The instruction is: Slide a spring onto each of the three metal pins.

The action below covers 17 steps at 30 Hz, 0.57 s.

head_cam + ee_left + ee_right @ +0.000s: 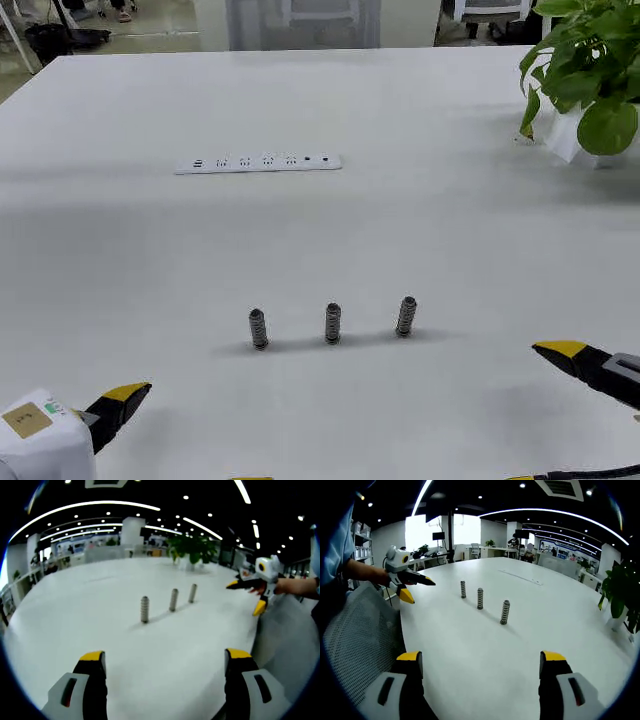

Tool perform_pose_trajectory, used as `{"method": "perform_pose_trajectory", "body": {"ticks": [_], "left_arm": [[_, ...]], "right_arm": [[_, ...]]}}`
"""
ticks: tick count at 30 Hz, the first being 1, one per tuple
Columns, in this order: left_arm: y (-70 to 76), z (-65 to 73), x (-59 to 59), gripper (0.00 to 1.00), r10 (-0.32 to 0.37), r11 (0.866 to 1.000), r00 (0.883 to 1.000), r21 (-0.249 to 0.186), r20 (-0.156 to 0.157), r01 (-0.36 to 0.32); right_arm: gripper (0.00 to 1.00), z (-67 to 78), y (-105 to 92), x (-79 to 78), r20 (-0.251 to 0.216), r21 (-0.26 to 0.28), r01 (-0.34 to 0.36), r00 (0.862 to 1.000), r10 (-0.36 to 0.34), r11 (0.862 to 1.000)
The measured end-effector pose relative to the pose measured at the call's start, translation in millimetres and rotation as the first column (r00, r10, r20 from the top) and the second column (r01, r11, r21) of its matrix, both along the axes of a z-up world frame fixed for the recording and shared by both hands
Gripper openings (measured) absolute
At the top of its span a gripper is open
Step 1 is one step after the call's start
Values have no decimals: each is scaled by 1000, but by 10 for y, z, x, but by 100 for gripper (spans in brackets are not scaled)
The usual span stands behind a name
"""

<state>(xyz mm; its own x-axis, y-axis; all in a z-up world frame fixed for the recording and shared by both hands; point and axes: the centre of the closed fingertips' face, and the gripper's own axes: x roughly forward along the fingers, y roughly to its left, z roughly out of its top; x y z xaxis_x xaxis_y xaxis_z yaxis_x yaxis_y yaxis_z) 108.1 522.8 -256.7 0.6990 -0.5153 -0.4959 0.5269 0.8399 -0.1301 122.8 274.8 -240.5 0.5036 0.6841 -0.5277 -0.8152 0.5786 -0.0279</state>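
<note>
Three upright metal pins stand in a row on the white table (320, 230), each wrapped in a coiled spring: left pin (258, 328), middle pin (333, 323), right pin (406, 316). The same row shows in the left gripper view (173, 600) and in the right gripper view (480, 598). My left gripper (190, 435) (165, 655) is open at the near left edge, well short of the pins. My right gripper (540, 415) (480, 656) is open at the near right, holding nothing. Each gripper view also catches the other gripper, open: the right gripper (245, 597) and the left gripper (419, 591).
A white power strip (258, 162) lies farther back on the table. A potted plant (590, 80) stands at the far right corner. A mesh chair back (355, 640) sits by the near table edge. Office desks and chairs lie beyond.
</note>
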Motion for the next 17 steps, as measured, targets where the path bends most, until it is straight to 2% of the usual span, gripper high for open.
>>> {"method": "perform_pose_trajectory", "body": {"ticks": [4, 7, 8, 9, 12, 17], "left_arm": [[-73, -21, 12, 100, -16, 1000, 1000, 10, 4, 16], [-102, -37, 17, 100, -32, 999, 999, 14, 15, 31], [-101, -63, 6, 100, -57, 997, 998, 44, 15, 57], [-90, -72, 12, 100, -55, 997, 998, 54, 14, 54], [-77, -33, 36, 100, -37, 998, 999, 43, 23, 36], [-67, 21, 63, 100, -28, 998, 999, 50, 40, 26]], "right_arm": [[99, 46, -1, -5, 26, 6, 15, 1000, -15, 1000], [99, 77, 59, -22, 46, 12, 0, 999, 0, 1000], [99, 72, 70, -37, 58, -10, -17, 998, 18, 1000], [99, 68, 76, -47, 63, -17, -25, 998, 26, 1000], [99, 53, 89, -60, 53, -16, -34, 998, 35, 999], [99, 3, 77, -53, 64, -57, -50, 997, 54, 997]]}}
